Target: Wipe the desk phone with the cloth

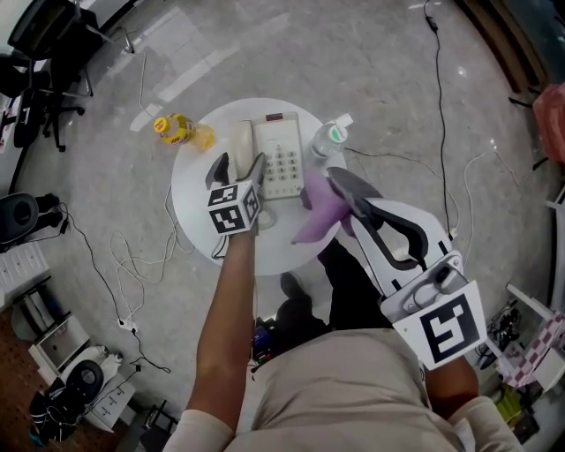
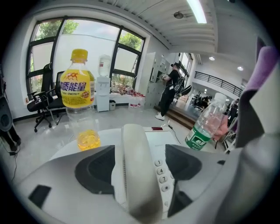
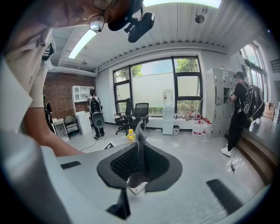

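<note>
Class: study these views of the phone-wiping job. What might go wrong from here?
1. The left gripper has its open jaws either side of the handset without pressing it; a nudge may knock it off the desk phone.
2. The water bottle stands close beside the phone, near the cloth held in the right gripper; a wide wipe may topple it.

Daylight pours through the big windows (image 2: 129, 59), and a ceiling strip light (image 2: 195, 11) adds more. The polished floor (image 1: 371, 71) shows pale glare. My gripper views bow toward dark round edges, and the handset (image 2: 140, 175) nearest my lens blurs.
</note>
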{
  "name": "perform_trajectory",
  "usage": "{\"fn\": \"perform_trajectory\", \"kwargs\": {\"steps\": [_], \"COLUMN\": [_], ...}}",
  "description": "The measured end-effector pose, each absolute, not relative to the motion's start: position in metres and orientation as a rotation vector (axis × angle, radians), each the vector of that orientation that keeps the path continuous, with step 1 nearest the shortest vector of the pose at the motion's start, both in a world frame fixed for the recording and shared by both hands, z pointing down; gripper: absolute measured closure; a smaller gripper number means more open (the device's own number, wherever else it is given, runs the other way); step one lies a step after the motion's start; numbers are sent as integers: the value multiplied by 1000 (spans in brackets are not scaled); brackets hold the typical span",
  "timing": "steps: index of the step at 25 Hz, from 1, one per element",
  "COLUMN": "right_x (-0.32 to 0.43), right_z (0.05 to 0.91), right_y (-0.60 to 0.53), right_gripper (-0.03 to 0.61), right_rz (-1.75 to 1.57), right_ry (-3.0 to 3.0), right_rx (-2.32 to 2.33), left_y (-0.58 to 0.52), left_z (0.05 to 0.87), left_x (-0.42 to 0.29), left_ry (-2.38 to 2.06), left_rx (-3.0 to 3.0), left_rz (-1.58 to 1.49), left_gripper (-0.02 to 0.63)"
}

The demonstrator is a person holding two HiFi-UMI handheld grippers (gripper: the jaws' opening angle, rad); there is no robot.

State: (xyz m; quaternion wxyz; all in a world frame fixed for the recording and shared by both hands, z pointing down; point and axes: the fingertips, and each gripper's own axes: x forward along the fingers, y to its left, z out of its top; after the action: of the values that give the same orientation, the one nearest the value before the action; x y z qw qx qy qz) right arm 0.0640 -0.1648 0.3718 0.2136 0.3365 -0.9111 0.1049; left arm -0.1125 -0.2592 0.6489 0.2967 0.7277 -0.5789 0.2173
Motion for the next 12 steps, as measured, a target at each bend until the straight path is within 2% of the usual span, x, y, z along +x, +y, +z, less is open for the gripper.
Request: {"fn": "perform_trajectory", "kwargs": {"steps": [9, 10, 12], "right_x": [53, 50, 43], "right_z": [350, 345, 335], "right_y": [-153, -151, -146], "right_gripper": [541, 541, 540], "right_rz": [379, 379, 382], "right_ry": [-2631, -2654, -2684], "right_rx": [927, 920, 910], "left_y": [-219, -211, -197], "left_z": [544, 528, 493], "left_x": [-145, -148, -156], "left_ry": [-1617, -1622, -1635], "left_rx": [2085, 2110, 2160], "left_rz": [470, 451, 403], "left_gripper": [282, 291, 349]}}
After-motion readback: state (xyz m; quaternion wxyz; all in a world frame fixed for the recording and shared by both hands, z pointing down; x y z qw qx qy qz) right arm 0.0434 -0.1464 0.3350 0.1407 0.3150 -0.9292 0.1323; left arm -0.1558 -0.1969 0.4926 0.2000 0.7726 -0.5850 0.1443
